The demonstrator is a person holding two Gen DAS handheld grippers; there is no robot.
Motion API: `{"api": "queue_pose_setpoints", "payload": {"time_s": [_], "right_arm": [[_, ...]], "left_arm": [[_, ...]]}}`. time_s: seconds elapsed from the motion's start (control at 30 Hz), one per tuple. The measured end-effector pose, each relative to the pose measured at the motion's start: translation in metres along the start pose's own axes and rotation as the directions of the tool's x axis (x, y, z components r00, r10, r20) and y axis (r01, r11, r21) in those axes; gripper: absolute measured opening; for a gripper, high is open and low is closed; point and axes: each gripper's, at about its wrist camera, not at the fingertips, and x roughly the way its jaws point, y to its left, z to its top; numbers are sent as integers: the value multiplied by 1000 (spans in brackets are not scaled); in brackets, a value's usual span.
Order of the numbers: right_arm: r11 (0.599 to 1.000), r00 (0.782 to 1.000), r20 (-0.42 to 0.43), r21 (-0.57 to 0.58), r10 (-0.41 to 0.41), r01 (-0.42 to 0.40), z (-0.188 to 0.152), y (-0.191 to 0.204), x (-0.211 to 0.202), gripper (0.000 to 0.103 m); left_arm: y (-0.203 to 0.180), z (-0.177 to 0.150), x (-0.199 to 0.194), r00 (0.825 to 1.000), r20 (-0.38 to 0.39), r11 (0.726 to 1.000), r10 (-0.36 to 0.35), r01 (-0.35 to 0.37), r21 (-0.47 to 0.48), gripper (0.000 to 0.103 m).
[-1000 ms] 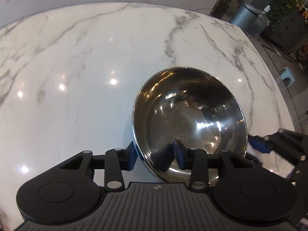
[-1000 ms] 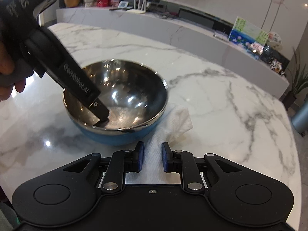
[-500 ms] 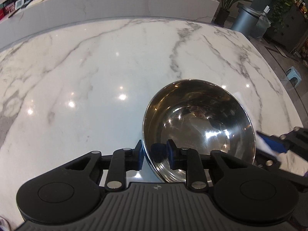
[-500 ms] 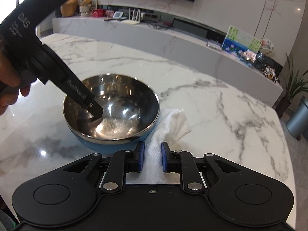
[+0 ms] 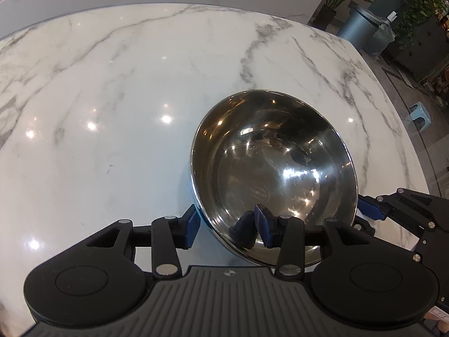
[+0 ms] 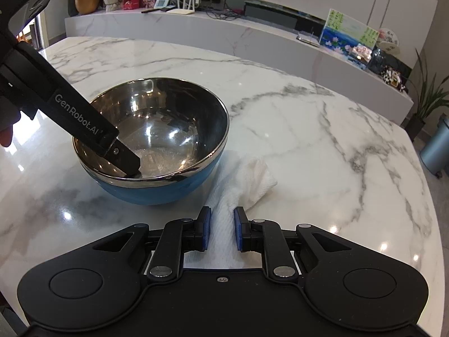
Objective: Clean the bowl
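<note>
Now left gripper angled down, fingers straddling rim of steel-lined blue round bowl, gripping it; right gripper low, level, pinching white paper towel on marble table.

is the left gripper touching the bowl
Touching. In the left wrist view the left gripper straddles the bowl rim, one blue pad outside, one inside; the right wrist view shows it reaching over the rim.

free: marble tabletop beyond bowl | blocked: paper towel beside bowl
</note>
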Motion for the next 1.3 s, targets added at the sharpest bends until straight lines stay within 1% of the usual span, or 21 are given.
{"api": "queue_pose_setpoints", "payload": {"time_s": [0.07,0.17,0.23,0.27,0.3,0.37,0.47,0.53,0.57,0.6,0.67,0.73,0.8,0.9,0.97,1.03,1.1,1.23,1.3], "right_arm": [[999,1000,-5,36,9,-8,-1,-3,0,20],[995,1000,-15,93,23,-21,-3,-8,2,22],[992,999,-20,126,29,-26,-4,-11,3,27],[989,999,-24,144,34,-30,-5,-13,4,33],[986,999,-29,161,40,-34,-6,-14,5,36],[983,999,-25,181,39,-33,-8,-14,6,36],[985,999,-21,172,30,-25,-9,-11,6,36],[986,1000,-18,165,19,-16,-10,-9,5,34],[987,1000,-16,159,17,-14,-9,-8,5,29],[988,1000,-14,153,14,-12,-9,-7,4,21],[987,1000,-14,159,13,-10,-8,-8,4,19],[987,1000,-5,163,6,-5,-7,-10,2,19],[988,1000,25,156,-18,14,-4,-12,-3,19],[987,997,69,159,-21,10,-1,-17,-12,19],[990,994,103,138,-20,6,2,-17,-20,19],[994,992,129,110,-15,1,4,-15,-26,19],[997,991,131,82,-8,-3,5,-12,-25,19],[999,995,97,37,1,-5,3,-3,-19,19],[1000,997,82,22,6,-8,2,0,-15,19]], "left_arm": [[1,0,0,1000,-5,1000,-7,7,-8,41],[1,0,1,1000,-10,1000,-16,16,-18,41],[1,0,1,1000,-14,1000,-21,21,-21,41],[1,0,1,1000,-15,999,-23,23,-23,41],[1,-1,1,1000,-16,999,-26,26,-26,41],[1,-1,2,999,-18,999,-33,32,-29,42],[1,-2,1,999,-15,999,-33,32,-30,42],[0,-3,1,999,-13,999,-30,29,-30,42],[0,-3,1,1000,-11,999,-28,28,-29,42],[0,-3,1,1000,-9,999,-27,26,-28,42],[-1,-3,1,1000,-8,999,-25,24,-23,42],[-1,-3,1,1000,-8,1000,-24,24,-21,41],[-3,-2,0,1000,-2,1000,-19,19,-14,39],[-2,0,-1,1000,9,1000,-7,7,-2,32],[-1,2,-3,1000,21,1000,7,-7,10,27],[0,4,-4,999,29,1000,14,-14,12,25],[0,4,-4,999,32,1000,16,-16,9,25],[1,4,-4,999,30,1000,16,-16,-3,26],[2,3,-2,1000,20,1000,9,-9,-19,31]]}}
